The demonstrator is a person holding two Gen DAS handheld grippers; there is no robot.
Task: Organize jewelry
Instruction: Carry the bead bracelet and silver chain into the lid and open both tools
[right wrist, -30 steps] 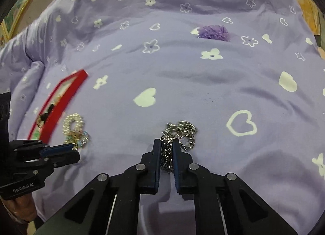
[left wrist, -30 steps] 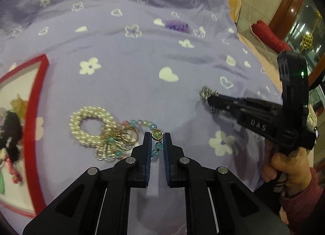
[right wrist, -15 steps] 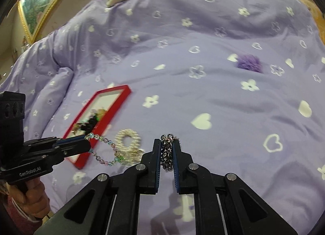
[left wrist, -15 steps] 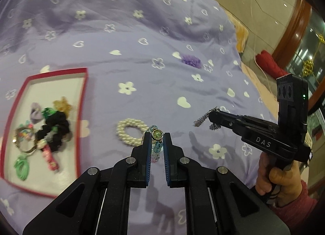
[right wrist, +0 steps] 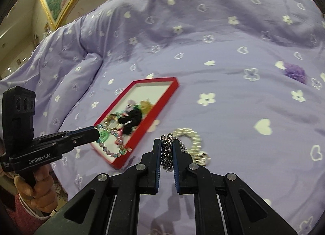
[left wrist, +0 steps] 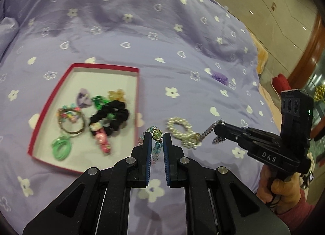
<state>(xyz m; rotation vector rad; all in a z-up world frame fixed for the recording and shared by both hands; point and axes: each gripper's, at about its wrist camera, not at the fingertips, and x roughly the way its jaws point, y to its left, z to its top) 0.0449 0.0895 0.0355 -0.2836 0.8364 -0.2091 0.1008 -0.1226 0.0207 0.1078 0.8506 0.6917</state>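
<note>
Left wrist view: my left gripper (left wrist: 157,138) is clamped narrow on the bead bracelet (left wrist: 155,147), which hangs above the bed (left wrist: 182,56) just right of the red tray (left wrist: 85,66). My right gripper (left wrist: 216,133) pinches the silver chain (left wrist: 207,133), lifted off the bedspread. Right wrist view: chain (right wrist: 167,151) bunched between the closed pads (right wrist: 176,153). Pearl bracelet (right wrist: 189,135) lies on the bed beside the tray (right wrist: 156,80). Tray contents: hair ties, rings, clips.

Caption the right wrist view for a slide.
Right gripper clamps a silver chain above the purple bedspread, red tray ahead.
</note>
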